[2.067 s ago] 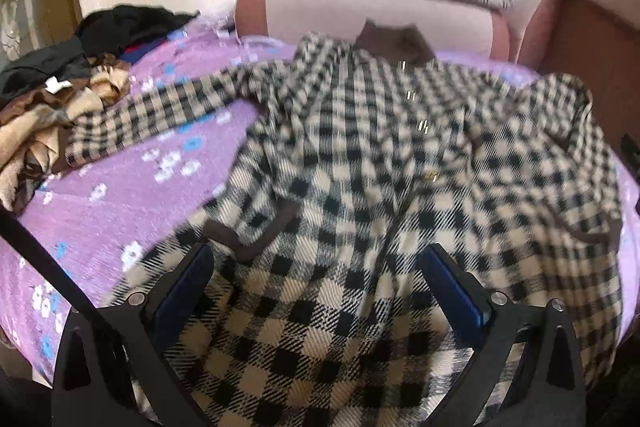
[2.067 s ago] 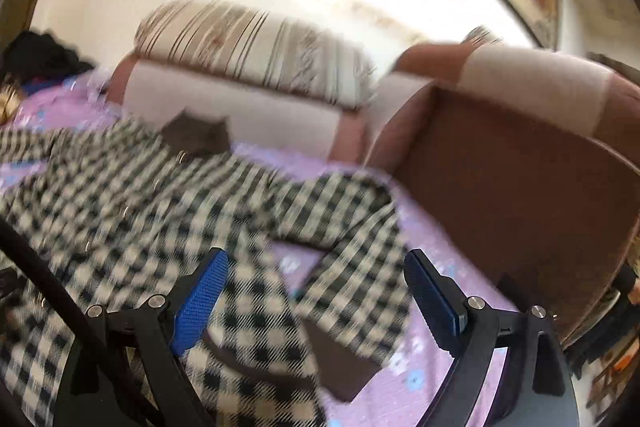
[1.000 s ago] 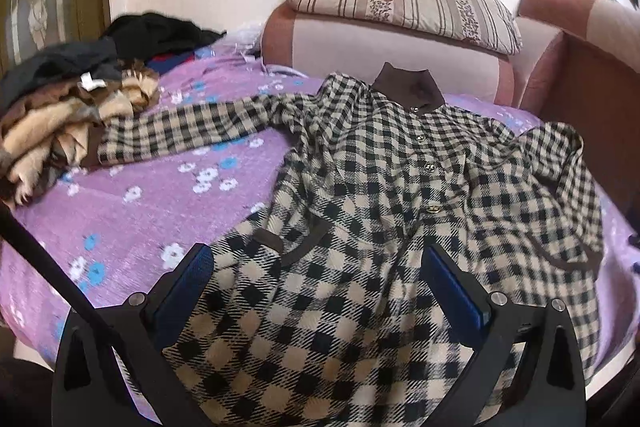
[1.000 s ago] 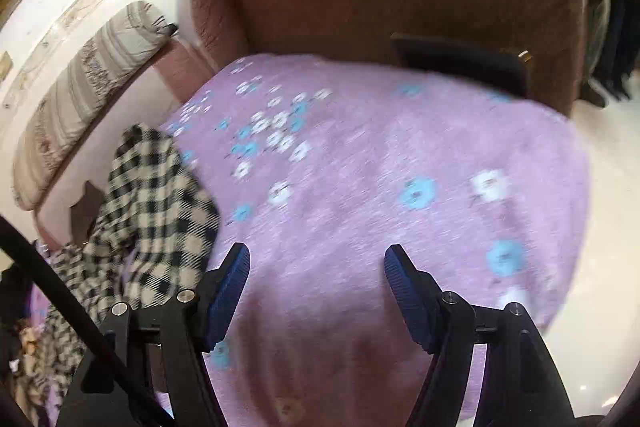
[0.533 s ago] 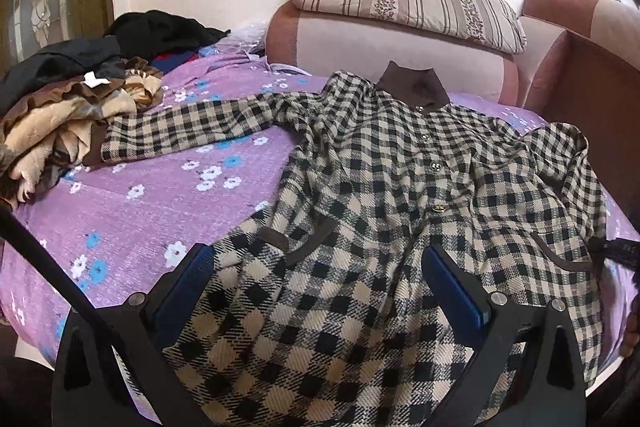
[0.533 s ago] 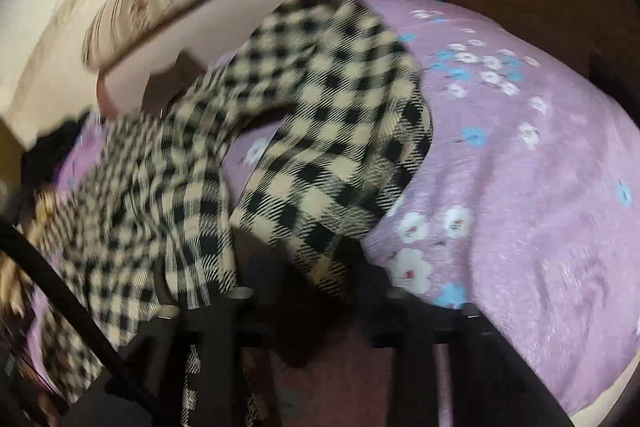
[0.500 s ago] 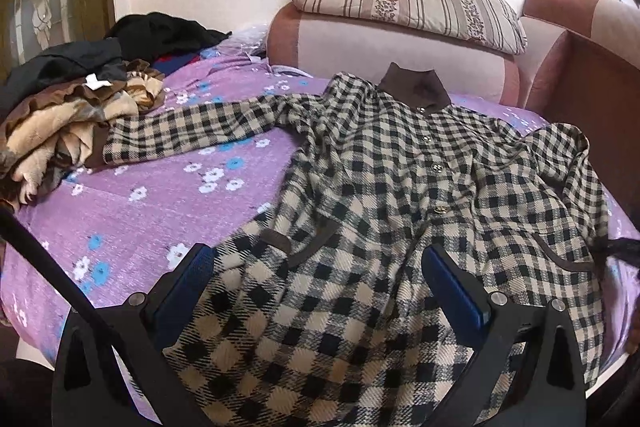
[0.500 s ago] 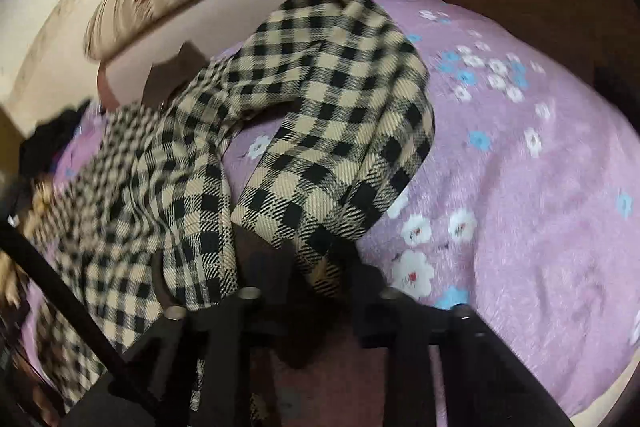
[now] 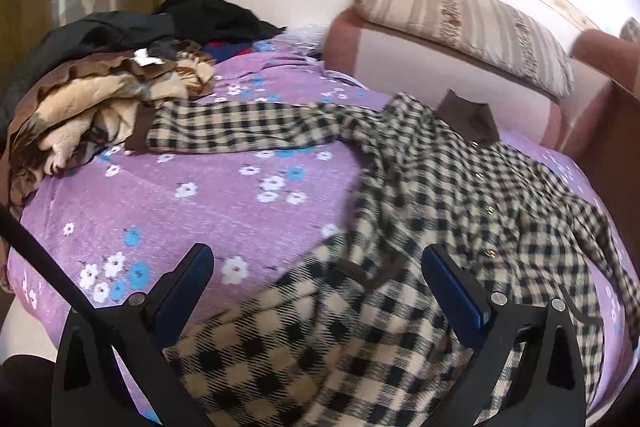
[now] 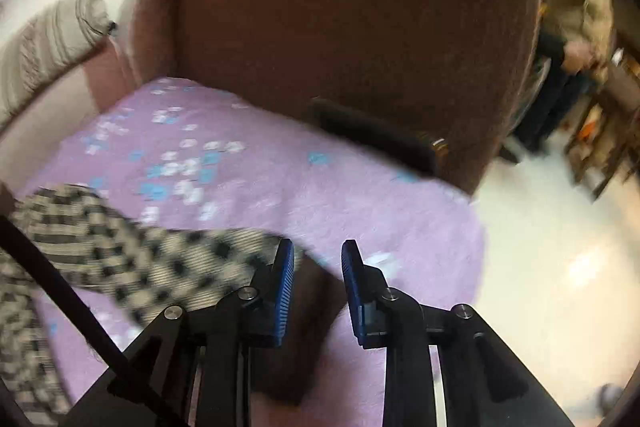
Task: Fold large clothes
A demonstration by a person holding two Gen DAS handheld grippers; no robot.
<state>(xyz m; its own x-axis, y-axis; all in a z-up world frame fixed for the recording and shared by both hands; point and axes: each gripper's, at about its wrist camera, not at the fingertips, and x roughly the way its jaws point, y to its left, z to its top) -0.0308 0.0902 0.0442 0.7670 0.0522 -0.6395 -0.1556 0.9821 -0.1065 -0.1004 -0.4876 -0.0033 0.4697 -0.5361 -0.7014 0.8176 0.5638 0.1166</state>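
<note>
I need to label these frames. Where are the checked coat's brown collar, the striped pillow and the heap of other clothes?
brown collar (image 9: 470, 121), left wrist view, its middle.
striped pillow (image 9: 460, 19), left wrist view, its top face.
heap of other clothes (image 9: 96, 99), left wrist view, tan fabric in front.

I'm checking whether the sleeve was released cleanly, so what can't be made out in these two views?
- Right wrist view: motion blur smears the checked coat; whether its brown cuff still sits between the right tool's just-opening pads is unclear.
- Left wrist view: the coat's hem is cut off by the bottom edge, behind the open left tool.
- Left wrist view: the clothes pile runs off the left edge.
</note>
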